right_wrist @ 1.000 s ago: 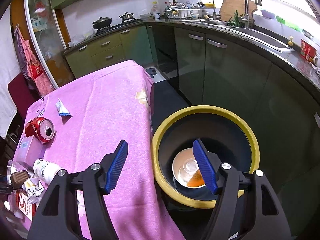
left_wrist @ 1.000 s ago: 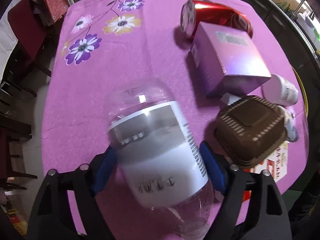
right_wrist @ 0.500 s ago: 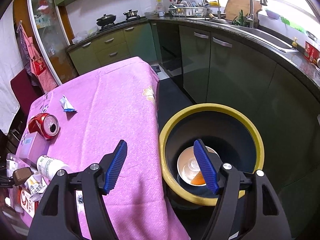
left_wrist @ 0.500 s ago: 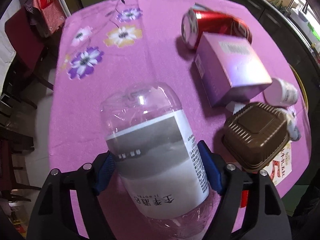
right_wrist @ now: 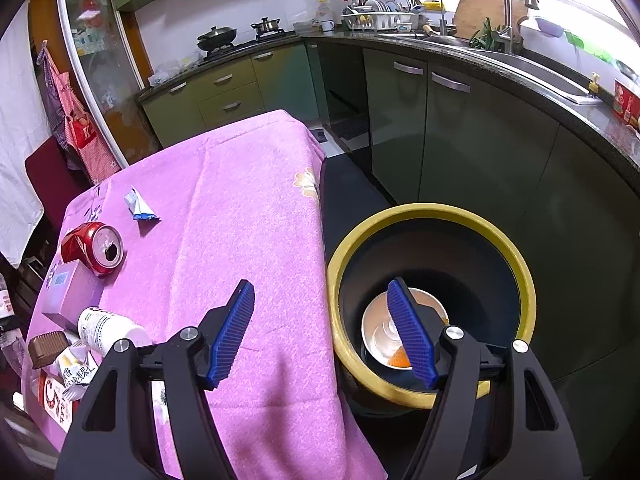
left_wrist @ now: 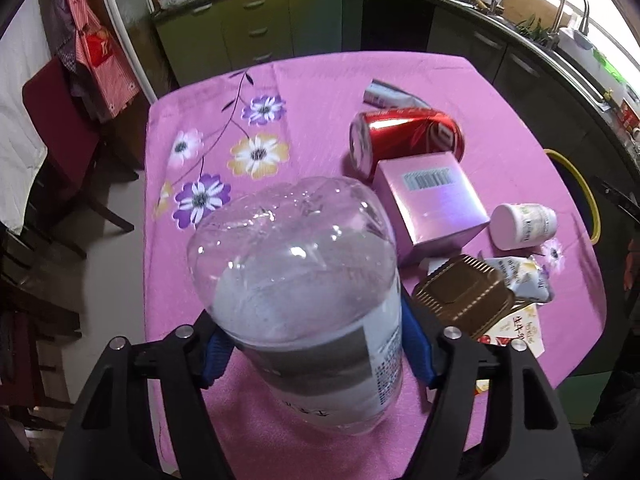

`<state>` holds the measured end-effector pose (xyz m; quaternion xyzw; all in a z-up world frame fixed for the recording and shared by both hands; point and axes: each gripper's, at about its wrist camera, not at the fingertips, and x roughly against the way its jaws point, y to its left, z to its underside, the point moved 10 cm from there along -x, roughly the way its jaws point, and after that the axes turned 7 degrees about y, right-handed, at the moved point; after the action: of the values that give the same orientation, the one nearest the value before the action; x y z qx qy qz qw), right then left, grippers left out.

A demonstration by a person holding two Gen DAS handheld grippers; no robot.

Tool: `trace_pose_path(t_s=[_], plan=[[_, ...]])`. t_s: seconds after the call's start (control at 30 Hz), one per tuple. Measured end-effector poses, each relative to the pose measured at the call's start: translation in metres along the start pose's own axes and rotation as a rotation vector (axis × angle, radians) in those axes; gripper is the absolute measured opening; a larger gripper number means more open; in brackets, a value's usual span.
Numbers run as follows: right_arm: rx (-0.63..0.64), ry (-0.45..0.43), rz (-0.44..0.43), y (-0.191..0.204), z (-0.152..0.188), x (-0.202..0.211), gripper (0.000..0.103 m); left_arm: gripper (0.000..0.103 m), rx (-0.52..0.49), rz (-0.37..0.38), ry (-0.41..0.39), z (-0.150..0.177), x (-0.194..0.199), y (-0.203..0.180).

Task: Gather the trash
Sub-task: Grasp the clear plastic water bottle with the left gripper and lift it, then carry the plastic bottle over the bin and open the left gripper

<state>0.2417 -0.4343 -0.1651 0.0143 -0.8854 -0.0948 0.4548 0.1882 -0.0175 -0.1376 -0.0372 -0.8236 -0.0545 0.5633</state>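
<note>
My left gripper [left_wrist: 312, 344] is shut on a clear plastic bottle [left_wrist: 304, 272] with a grey and white label, held above the pink tablecloth [left_wrist: 320, 92]. On the table lie a red can [left_wrist: 408, 136], a purple box [left_wrist: 432, 204], a white pill bottle [left_wrist: 524, 226], a brown plastic container [left_wrist: 464, 296] and snack wrappers [left_wrist: 524, 280]. My right gripper [right_wrist: 324, 332] is open and empty, over the table's edge beside the yellow-rimmed bin [right_wrist: 520, 272], which holds a paper bowl [right_wrist: 384, 332].
A small blue and white wrapper [right_wrist: 138, 206] lies far on the table. The red can [right_wrist: 94, 248], purple box [right_wrist: 68, 292] and pill bottle [right_wrist: 108, 330] show at left. Dark green cabinets [right_wrist: 460, 136] ring the bin. A red chair [left_wrist: 60, 120] stands left of the table.
My left gripper has lifted and tilted up with the bottle, showing more of the kitchen. My right gripper has drawn back slightly; the bin looks a little farther right.
</note>
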Motion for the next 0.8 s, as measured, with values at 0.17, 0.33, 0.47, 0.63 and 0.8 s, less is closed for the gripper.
trace_pose_path(t_s=[0.17,0.33,0.47,0.63,0.8], plan=[[0.000,-0.002,-0.003,0.000,0.001,0.000,0.069,0.066,-0.012,-0.008,-0.023,-0.004,0.007,-0.001],[0.002,0.000,-0.004,0.000,0.002,0.001,0.069,0.066,-0.020,-0.010,-0.053,-0.007,0.016,-0.004],[0.004,0.000,-0.006,0.000,0.002,0.001,0.069,0.066,-0.028,-0.017,-0.080,-0.013,0.025,-0.004],[0.004,-0.008,-0.009,0.001,0.002,0.004,0.069,0.066,-0.049,-0.037,-0.111,-0.025,0.037,-0.005],[-0.007,-0.033,-0.006,-0.006,-0.001,0.015,0.069,0.066,-0.101,-0.034,-0.158,-0.050,0.058,-0.018]])
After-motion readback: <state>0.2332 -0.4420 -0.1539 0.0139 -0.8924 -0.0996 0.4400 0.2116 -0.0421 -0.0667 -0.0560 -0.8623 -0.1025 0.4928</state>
